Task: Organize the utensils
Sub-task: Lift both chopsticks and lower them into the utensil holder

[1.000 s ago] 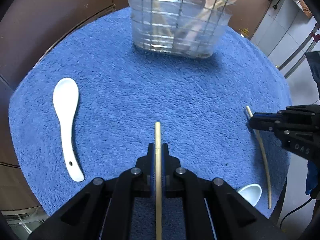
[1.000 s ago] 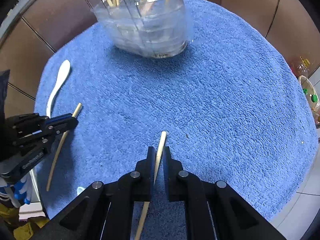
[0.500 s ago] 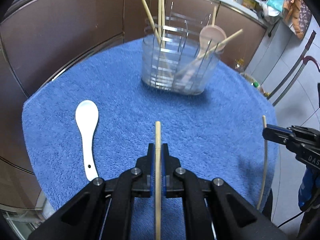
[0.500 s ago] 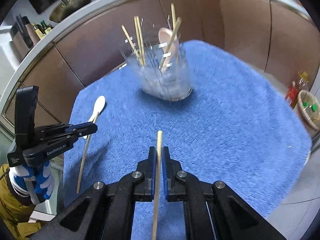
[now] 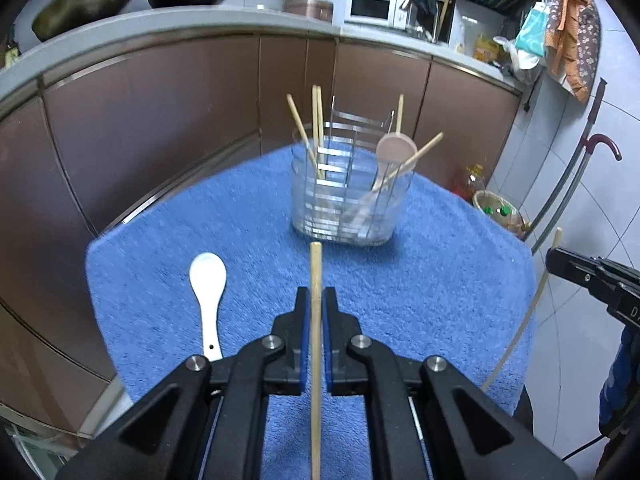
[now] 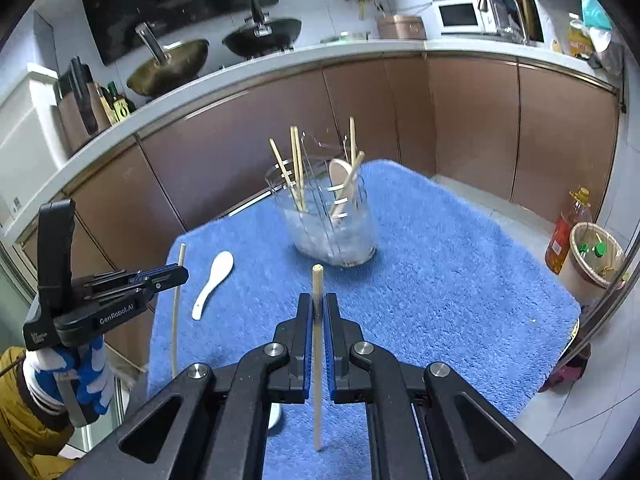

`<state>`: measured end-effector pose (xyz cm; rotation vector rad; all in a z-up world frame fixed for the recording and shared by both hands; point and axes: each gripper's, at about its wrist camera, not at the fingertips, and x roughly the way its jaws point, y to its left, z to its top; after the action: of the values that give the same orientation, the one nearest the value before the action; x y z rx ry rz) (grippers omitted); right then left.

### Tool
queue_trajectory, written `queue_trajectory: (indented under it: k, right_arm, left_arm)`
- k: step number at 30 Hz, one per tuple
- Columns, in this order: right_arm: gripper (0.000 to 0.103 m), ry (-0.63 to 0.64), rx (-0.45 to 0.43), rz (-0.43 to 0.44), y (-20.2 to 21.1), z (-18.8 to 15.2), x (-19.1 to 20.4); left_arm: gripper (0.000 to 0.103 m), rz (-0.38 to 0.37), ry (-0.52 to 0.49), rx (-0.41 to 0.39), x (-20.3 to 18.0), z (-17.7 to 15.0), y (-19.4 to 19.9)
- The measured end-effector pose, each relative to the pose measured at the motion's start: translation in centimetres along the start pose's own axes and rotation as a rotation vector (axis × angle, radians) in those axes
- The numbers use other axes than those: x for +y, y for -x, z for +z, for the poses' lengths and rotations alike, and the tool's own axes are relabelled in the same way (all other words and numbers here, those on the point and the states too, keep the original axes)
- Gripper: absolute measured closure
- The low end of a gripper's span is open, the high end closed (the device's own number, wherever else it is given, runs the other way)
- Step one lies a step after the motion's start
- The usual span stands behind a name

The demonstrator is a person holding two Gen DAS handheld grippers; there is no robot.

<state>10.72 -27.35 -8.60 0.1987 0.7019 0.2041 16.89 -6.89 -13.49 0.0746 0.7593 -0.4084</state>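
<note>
My left gripper [image 5: 315,300] is shut on a wooden chopstick [image 5: 315,272], held up above the blue towel [image 5: 420,280]. My right gripper [image 6: 317,308] is likewise shut on a second chopstick [image 6: 317,284], also lifted off the towel. Each gripper shows in the other's view: the right one [image 5: 560,258] at the far right, the left one [image 6: 178,274] at the left. A clear utensil holder [image 5: 348,200] with a wire rack stands at the towel's far end, with several chopsticks and a beige spoon [image 5: 396,150] in it. A white ceramic spoon [image 5: 208,280] lies on the towel, left of centre.
Brown cabinets [image 5: 160,120] and a counter with woks curve behind the table. A waste basket [image 6: 596,256] and an oil bottle [image 6: 568,228] stand on the floor to the right. Another white piece [image 6: 274,416] peeks out under my right gripper's fingers.
Both grippers have risen from the towel with their chopsticks and tilted up, so the holder, cabinets and counter have come into view. The white spoon has stayed put.
</note>
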Motion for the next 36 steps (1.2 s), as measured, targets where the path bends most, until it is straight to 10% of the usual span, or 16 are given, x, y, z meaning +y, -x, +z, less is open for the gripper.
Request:
queue_trajectory:
  k: [16,36]
  right_arm:
    - [0.097,0.002,-0.122,0.010,4.1,-0.9,1.6]
    - [0.097,0.001,-0.216,0.012,5.4,0.1,1.5]
  left_arm:
    - [0.098,0.101,-0.106,-0.173,-3.7,-1.6,5.6]
    - [0.098,0.119,-0.094,-0.199,-3.8,-1.1,5.0]
